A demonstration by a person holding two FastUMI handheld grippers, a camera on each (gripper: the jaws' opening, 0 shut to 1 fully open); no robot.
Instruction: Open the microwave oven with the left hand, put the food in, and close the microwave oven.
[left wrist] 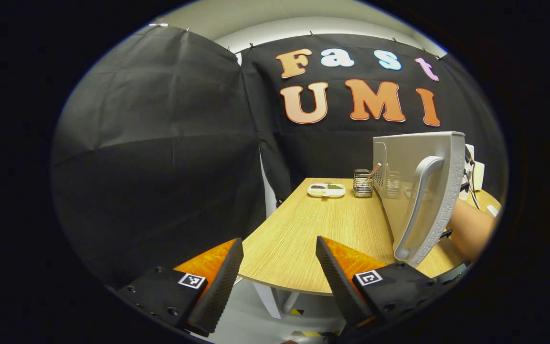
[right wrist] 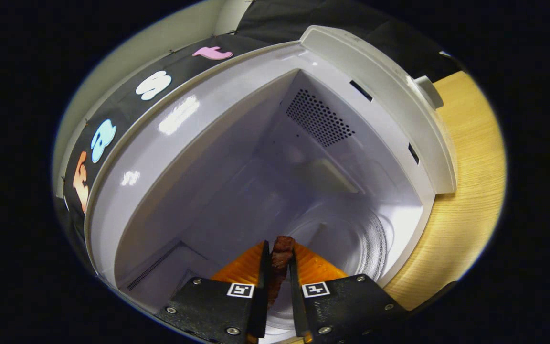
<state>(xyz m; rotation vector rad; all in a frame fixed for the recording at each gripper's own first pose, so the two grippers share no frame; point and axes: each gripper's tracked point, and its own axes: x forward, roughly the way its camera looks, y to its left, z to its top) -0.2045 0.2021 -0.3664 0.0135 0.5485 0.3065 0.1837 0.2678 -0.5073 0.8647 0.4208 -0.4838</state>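
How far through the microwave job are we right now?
Opening is done: the microwave door stands swung wide, and the left tool is open, off the handle. In hand: the right tool is shut on a dark piece of food, reaching into the microwave cavity above the glass turntable. Left: release the food, withdraw, close the door.

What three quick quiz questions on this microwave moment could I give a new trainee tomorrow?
1. True or false: the microwave door is open.
2. What is the right gripper clamped on? A) a brown piece of food B) a spoon C) nothing
3. Fill in: the left gripper is ____ and holds nothing.

Key
1. True; the door stands swung out and the cavity is exposed.
2. A; it is held in front of the glass turntable.
3. open
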